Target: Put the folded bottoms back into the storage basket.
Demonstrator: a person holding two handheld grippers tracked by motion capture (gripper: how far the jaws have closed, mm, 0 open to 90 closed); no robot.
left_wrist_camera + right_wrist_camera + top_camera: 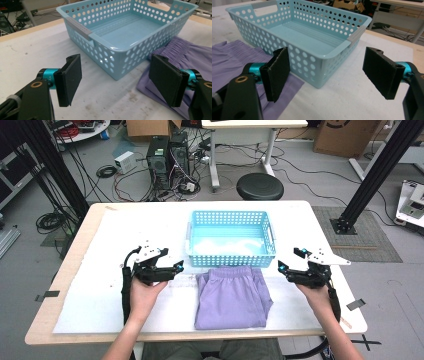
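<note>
The room was a cluttered lab: a computer tower (159, 160) stood on the floor amid loose cables behind the table, with a round black stool (259, 186) pushed up near its far edge. The table (75, 265) itself was pale wood, covered with a white sheet.

At the middle of it sat a light blue perforated basket (231, 220), empty as far as I could see. Just in front of the basket, on the person's side, lay a folded pair of lilac shorts (232, 297), the elasticated waistband touching or very nearly touching the basket's near wall; from the left gripper view the fabric seemed to tuck against the basket's corner, though I couldn't be sure of contact.

The left gripper (172, 269) hovered to the left of the shorts, near their upper corner, jaws spread wide with nothing between them. In its own view the basket corner and the shorts' edge (175, 53) showed between the black pads (71, 78).

The right gripper (286, 270) was held just off the shorts' right side, likewise wide open and holding nothing, its pads (278, 73) framing the basket's other near corner (322, 75).
</note>
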